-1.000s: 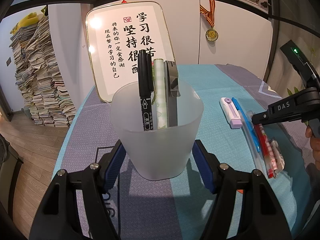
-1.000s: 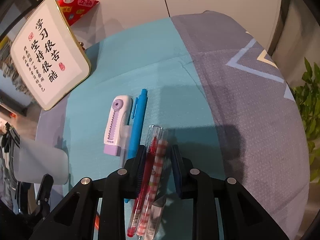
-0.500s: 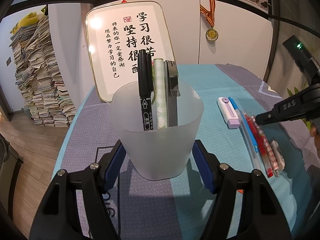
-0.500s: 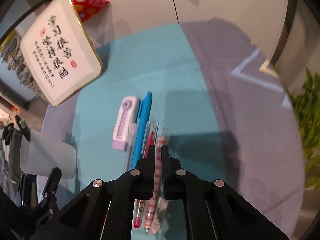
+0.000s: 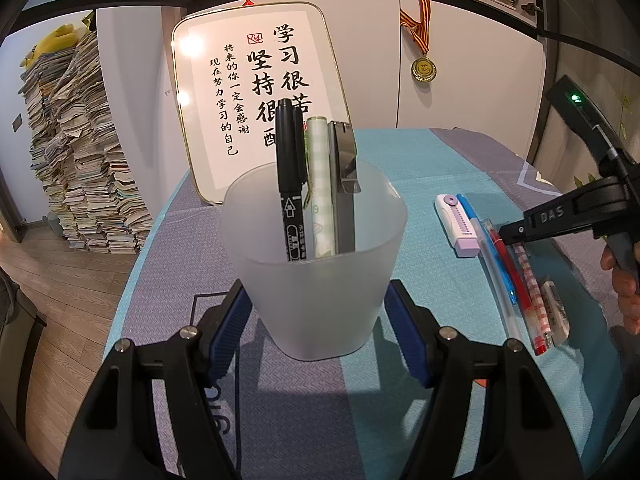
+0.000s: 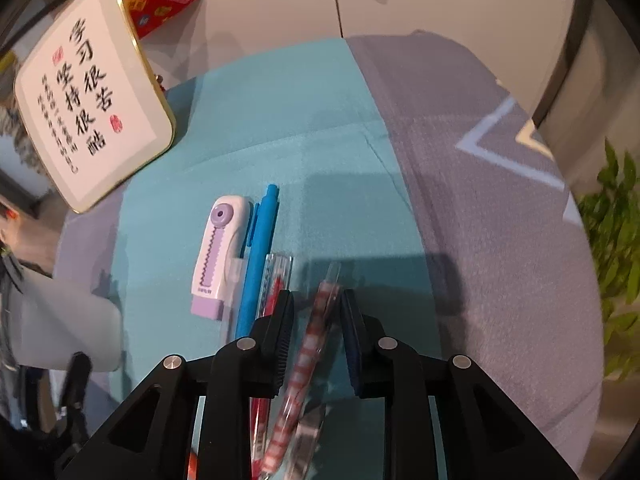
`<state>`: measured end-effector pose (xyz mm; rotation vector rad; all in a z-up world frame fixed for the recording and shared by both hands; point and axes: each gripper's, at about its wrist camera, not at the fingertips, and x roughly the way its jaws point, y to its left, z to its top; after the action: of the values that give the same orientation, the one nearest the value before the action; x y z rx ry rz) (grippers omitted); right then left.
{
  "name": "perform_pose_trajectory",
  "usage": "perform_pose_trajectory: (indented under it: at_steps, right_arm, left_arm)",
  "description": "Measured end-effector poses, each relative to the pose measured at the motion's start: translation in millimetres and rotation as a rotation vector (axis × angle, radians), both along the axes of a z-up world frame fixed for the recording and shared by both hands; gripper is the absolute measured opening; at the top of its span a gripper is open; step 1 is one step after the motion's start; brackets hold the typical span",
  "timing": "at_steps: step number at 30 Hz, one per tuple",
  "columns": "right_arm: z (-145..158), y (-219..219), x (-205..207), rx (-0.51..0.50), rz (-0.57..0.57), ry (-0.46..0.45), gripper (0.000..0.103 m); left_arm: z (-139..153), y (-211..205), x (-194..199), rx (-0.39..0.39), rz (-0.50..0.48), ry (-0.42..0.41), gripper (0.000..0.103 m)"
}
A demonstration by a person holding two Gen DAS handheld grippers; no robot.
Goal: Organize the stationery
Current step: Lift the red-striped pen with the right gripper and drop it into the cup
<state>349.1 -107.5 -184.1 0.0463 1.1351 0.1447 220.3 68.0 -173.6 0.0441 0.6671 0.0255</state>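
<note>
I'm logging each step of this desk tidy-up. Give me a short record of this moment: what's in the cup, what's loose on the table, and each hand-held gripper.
cup: frosted, upright, holding black marker, green checked pen, grey item
left hand-held gripper: shut on cup
right hand-held gripper: jaws have just been opening; red checked pen lies between them, not pressed
loose on table: purple and white case, blue pen, red pen
</note>
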Motion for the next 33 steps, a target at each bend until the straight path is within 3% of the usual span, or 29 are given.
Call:
perform_pose_trajectory:
  at_steps: [1, 2, 7, 15, 20, 26, 29, 33]
  right_arm:
    - [-0.4, 3.7, 0.6, -0.019, 0.013, -0.008, 0.022]
    - [-0.7, 2.9, 1.0, -0.016, 0.018, -0.011, 0.013]
    - [21.3, -9.3, -12.7, 0.134, 0.024, -0.071, 0.012]
    - [100.7, -2.6, -79.1, 0.191, 0.149, -0.354, 0.011]
    - [132.5, 14.0, -100.2, 0.201, 0.211, -0.469, 0.011]
    - [176.1, 39.4, -123.5, 0.328, 0.338, -0.637, 0.010]
    - [179.8, 54.2, -122.8, 0.358, 0.388, -0.668, 0.010]
    - [172.5, 73.1, -107.8, 0.384, 0.428, -0.631, 0.010]
  left_arm:
    - [0.0, -0.1, -0.1, 0.000, 0.000, 0.000, 0.067]
    - [0.0, -0.1, -0.1, 0.000, 0.000, 0.000, 0.067]
    - [0.0, -0.2, -0.1, 0.002, 0.000, 0.000, 0.067]
    - [-0.1, -0.2, 0.6, 0.000, 0.000, 0.001, 0.067]
    - [-0.1, -0.2, 0.4, 0.000, 0.000, 0.000, 0.067]
    - [-1.1, 1.6, 1.8, -0.001, 0.000, 0.001, 0.067]
    - [-1.0, 1.5, 1.8, 0.000, 0.000, 0.001, 0.067]
    - [-1.7, 2.0, 2.0, -0.001, 0.000, 0.005, 0.067]
